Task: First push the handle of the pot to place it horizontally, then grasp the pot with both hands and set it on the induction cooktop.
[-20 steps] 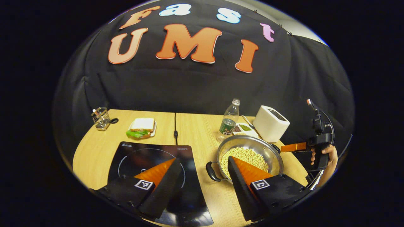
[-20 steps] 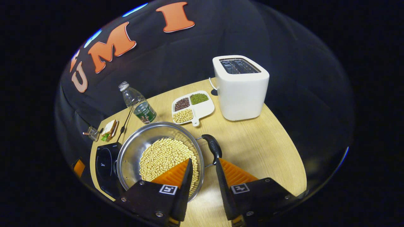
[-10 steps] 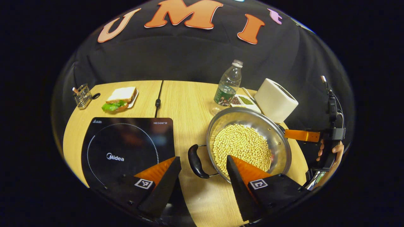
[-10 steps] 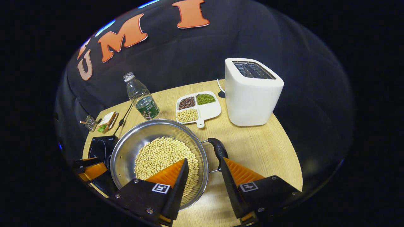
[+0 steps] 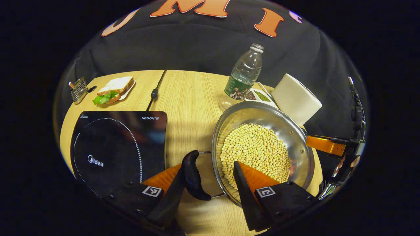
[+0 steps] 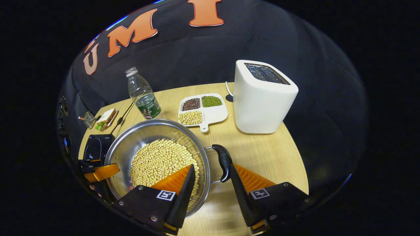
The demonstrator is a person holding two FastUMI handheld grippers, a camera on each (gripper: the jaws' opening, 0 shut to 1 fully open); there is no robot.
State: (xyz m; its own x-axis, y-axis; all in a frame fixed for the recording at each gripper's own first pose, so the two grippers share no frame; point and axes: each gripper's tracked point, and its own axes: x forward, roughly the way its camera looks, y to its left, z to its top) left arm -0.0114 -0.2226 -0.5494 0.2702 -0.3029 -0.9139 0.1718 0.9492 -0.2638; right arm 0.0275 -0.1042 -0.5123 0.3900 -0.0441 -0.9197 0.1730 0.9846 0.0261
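On table, right of cooktop (image 5: 108, 144): steel pot (image 5: 262, 147) full of beans (image 5: 254, 152). Likely heavy, rigid, slick-walled; beans spill if tilted. Take hold by side handles (image 5: 193, 175), keep level. Left gripper (image 5: 210, 183) and right gripper (image 6: 210, 186) both spread, each straddling one handle, nothing clamped.

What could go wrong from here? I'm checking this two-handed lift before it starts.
1. The steel pot is full of pale soybeans; an uneven lift could spill them.
2. Both the left gripper and the right gripper are open around the black side handles, so neither grips yet.
3. The clear plastic bottle stands close behind the rim and could be knocked over.
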